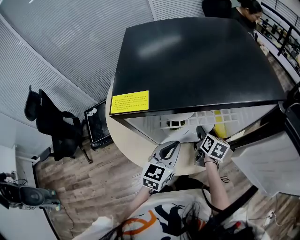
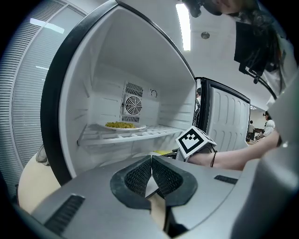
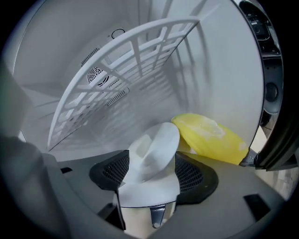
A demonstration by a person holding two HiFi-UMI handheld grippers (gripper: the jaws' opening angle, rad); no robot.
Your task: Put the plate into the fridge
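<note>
A black mini fridge [image 1: 197, 56] stands open on a round beige table [image 1: 133, 145]. My right gripper [image 3: 152, 175] reaches into its lower compartment with its jaws wide open. A white plate [image 3: 154, 149] lies tilted between the pads, and they do not press on it. In the head view that gripper [image 1: 200, 132] is at the fridge mouth. My left gripper [image 2: 152, 175] is shut and empty, held back in front of the opening [image 1: 172, 149]. Another plate with yellow food [image 2: 125, 126] rests on the white wire shelf [image 2: 140, 135].
A yellow bag-like thing [image 3: 210, 137] lies on the fridge floor just right of the white plate. The fridge door [image 1: 267, 164] stands open at the right. A black office chair [image 1: 51, 122] is on the wooden floor at left. A person [image 1: 243, 11] stands behind the fridge.
</note>
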